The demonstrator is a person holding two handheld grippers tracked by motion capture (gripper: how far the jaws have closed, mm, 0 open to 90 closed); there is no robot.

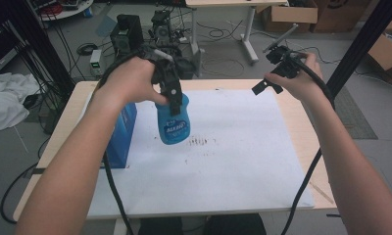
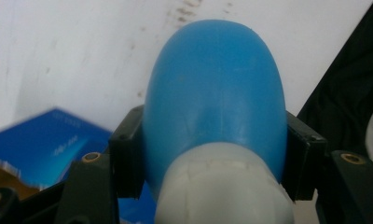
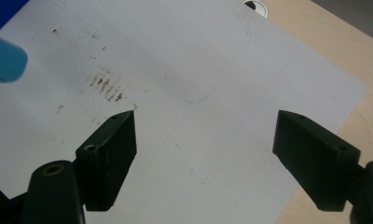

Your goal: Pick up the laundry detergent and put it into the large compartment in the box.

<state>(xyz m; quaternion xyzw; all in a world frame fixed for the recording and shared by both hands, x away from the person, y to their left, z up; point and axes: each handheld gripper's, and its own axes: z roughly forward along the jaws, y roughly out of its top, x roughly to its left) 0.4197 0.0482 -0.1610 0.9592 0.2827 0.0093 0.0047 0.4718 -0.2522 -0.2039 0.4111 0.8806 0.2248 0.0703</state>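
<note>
A blue plastic bottle (image 1: 173, 125) with a white cap (image 2: 222, 186) hangs in the air above the white sheet (image 1: 223, 166). My left gripper (image 1: 173, 98) is shut on it, just below the cap. In the left gripper view both black pads (image 2: 127, 151) press on the sides of the blue bottle (image 2: 215, 84), with the left gripper (image 2: 216, 154) pointing down at the sheet. My right gripper (image 1: 273, 62) is held up over the table's far right part, open and holding nothing. In its own view the right gripper (image 3: 205, 154) has its jaws wide apart, and the bottle's (image 3: 5, 58) bottom shows at the upper left.
A blue box (image 1: 120, 132) stands on the sheet's left edge, close to the bottle. Dark smudges (image 1: 201, 142) mark the sheet's middle. The wooden table (image 1: 302, 127) shows around the sheet. Cables, cartons and equipment lie on the floor behind.
</note>
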